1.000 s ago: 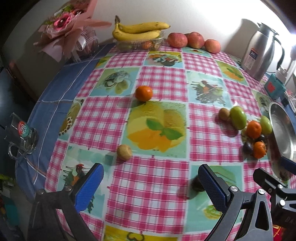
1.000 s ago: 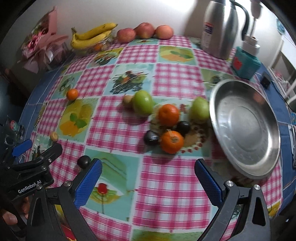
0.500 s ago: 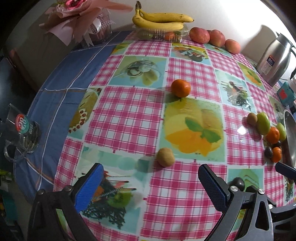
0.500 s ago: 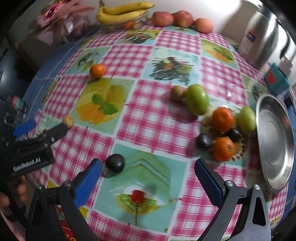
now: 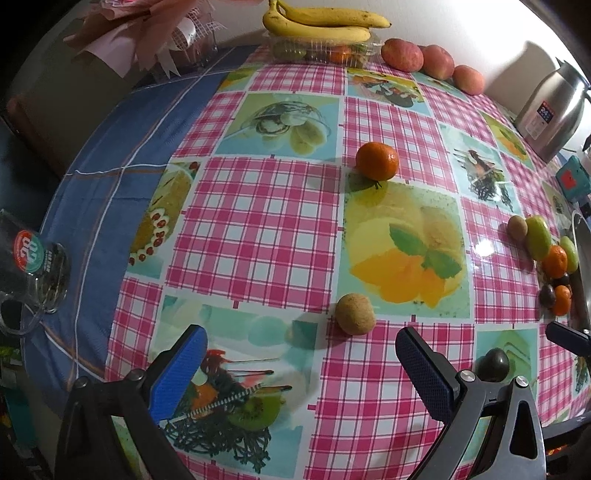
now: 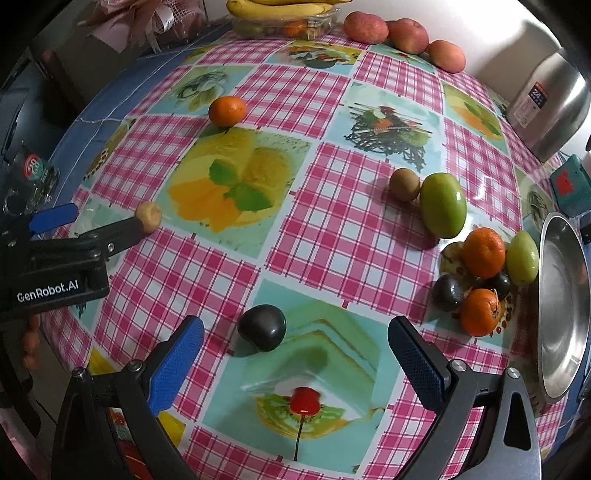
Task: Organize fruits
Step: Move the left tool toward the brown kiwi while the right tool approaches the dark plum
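Observation:
My left gripper (image 5: 301, 363) is open and empty, just short of a brown kiwi (image 5: 355, 314); an orange tangerine (image 5: 377, 161) lies farther off. My right gripper (image 6: 295, 354) is open and empty, with a dark plum (image 6: 262, 326) lying just ahead between its fingers. The left gripper (image 6: 88, 236) shows in the right wrist view beside the kiwi (image 6: 148, 217). A cluster of fruit sits by a steel plate (image 6: 561, 317): a green mango (image 6: 443, 205), a kiwi (image 6: 405, 184), two tangerines (image 6: 484, 252), dark plums (image 6: 448, 292) and a green fruit (image 6: 522, 257).
Bananas (image 5: 321, 26) on a clear fruit box and three apples (image 5: 432, 61) line the far edge. A steel kettle (image 5: 550, 110) and teal box (image 5: 571, 178) stand at the right. A glass mug (image 5: 33, 266) and pink bouquet (image 5: 147, 33) are at the left.
Both grippers moved left and closer to the table. The kiwi now lies near the left gripper's fingers and the dark plum near the right gripper's. Both stay open.

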The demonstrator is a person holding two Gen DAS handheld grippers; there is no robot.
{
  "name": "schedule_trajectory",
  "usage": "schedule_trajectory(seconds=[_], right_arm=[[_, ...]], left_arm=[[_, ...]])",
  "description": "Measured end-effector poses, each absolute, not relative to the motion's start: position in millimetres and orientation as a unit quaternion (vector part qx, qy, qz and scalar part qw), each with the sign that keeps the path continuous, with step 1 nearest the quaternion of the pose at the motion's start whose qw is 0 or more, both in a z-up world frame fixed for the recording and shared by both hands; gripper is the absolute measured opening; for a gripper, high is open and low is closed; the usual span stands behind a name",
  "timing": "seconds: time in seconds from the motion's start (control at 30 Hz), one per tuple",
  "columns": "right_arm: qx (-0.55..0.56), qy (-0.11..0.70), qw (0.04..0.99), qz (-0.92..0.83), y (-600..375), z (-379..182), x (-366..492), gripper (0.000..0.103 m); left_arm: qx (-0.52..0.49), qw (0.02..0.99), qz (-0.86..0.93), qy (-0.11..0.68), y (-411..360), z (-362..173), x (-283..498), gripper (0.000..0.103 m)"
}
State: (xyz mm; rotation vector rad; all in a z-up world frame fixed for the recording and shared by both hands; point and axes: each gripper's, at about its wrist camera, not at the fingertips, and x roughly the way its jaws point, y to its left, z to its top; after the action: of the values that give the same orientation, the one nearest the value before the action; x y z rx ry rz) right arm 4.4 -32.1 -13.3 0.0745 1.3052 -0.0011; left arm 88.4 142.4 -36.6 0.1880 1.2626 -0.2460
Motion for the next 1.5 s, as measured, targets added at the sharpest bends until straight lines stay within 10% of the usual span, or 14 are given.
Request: schedule_trajectory(seconds=[1.5], right_arm=[[0.019,0.611,0.791,-0.013,-52.6,-41.0,23.2,0.103]], left_arm=[[0.138,0.748,-0.158,0.629,98.4,-79.5,137.7,0.103]])
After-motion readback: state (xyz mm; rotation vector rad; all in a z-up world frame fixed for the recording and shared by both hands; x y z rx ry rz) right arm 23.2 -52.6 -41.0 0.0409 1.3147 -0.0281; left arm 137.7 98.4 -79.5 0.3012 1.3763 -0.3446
